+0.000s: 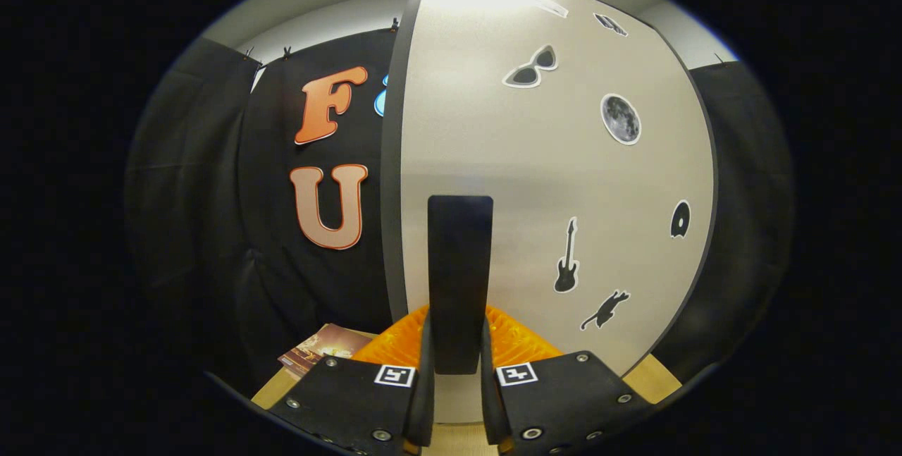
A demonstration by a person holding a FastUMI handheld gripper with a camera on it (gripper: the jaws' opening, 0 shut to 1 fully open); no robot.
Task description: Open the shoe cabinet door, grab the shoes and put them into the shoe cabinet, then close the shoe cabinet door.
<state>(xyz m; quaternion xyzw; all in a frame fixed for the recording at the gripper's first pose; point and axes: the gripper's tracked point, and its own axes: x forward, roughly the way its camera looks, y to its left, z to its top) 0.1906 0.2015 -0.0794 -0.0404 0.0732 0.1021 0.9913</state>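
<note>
Gripper [456, 371] fingers are pinched on the black handle [459, 280] of the white cabinet door [550, 181], so we're at the door step. Next up, probably a steady pull or push along its swing.

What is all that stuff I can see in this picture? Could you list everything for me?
Cabinet door: one, pale grey with a dark edge, right in front of the fingers.
Door handle: one, black, upright bar on the door, between the fingers.
Stickers: several on the door beyond the handle, black and white; sunglasses, a moon, a guitar and a cat among them.
Booklet: one, brownish, lying on the tan surface beside the door's dark edge.
Black cloth: the booth's wall, behind and beside the door.
Gripper: one, its two fingers close against the sides of the handle; they appear to press on it.
</note>
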